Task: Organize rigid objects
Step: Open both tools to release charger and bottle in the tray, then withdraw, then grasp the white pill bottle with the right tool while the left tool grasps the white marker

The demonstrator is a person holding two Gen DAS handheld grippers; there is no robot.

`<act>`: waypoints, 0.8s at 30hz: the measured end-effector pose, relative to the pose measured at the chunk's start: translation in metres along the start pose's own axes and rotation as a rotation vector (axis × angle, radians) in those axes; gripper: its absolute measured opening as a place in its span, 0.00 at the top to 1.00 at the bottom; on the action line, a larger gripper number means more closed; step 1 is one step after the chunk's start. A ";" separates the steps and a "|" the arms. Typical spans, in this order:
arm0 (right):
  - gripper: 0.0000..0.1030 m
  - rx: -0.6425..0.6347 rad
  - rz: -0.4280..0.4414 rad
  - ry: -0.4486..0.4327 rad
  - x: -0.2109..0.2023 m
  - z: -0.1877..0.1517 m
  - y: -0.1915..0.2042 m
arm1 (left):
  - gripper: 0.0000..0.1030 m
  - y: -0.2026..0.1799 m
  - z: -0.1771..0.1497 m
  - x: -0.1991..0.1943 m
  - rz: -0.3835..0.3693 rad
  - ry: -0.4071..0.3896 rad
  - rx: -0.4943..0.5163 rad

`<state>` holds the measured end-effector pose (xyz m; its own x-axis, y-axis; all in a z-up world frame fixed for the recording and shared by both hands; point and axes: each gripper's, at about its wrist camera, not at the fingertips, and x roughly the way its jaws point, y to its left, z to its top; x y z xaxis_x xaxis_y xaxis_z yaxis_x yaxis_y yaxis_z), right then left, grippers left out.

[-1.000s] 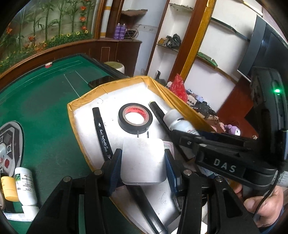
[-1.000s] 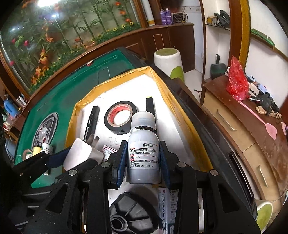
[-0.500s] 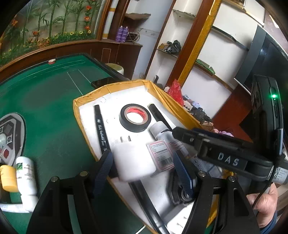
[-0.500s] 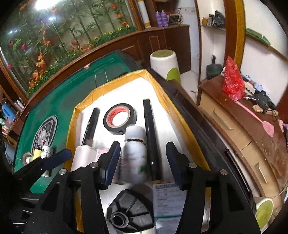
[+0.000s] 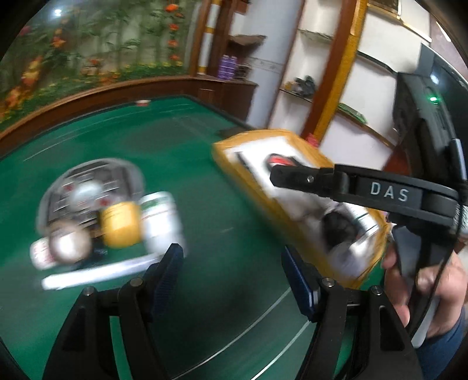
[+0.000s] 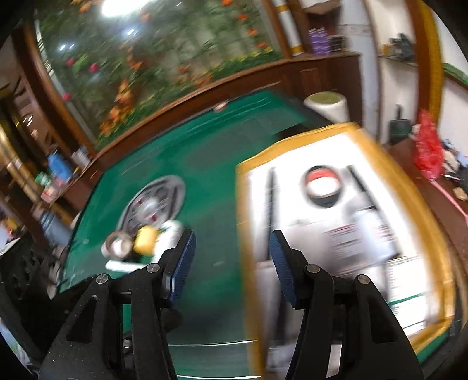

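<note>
left wrist | left tool (image 5: 232, 277) agape, empty | right tool (image 6: 231, 257) agape, empty | over green table (image 5: 175, 163)

Both views bright, daylight-level exposure, colours saturated. Heavy motion blur across both scenes: in the left wrist view the yellow-rimmed tray (image 5: 234, 163) and the bottles (image 5: 140, 222) on the green table (image 5: 181, 140) smear into streaks; the right wrist view is equally smeared, tray contents unreadable. Only rigid-mounted parts stay sharp: left gripper (image 5: 232, 273) and right gripper (image 6: 231, 257) fingers crisp, "DAS" lettering legible. Blown-out highlight at top left of right view on the floral wall panel (image 6: 117, 8), smaller glints nearby. Fisheye distortion strong: table edge and shelves bow, corners vignette to black. Shadows soft, faint under fingers.
</note>
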<state>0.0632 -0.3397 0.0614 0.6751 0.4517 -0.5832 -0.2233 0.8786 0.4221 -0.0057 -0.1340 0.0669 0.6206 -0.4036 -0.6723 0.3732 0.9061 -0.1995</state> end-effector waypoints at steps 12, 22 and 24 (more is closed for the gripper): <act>0.48 -0.082 0.006 0.181 0.109 -0.010 0.079 | 0.32 0.114 -0.018 -0.034 0.125 -0.023 -0.216; 0.62 -0.228 -0.018 0.215 0.147 -0.010 0.089 | 0.32 0.096 -0.020 -0.018 0.183 0.006 0.063; 0.62 -0.203 0.034 0.182 0.147 -0.011 0.079 | 0.32 0.089 -0.021 -0.013 0.155 0.011 0.138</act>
<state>0.1371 -0.2026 0.0017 0.5313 0.4859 -0.6940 -0.3923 0.8671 0.3069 0.0047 -0.0459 0.0426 0.6706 -0.2584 -0.6954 0.3649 0.9310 0.0060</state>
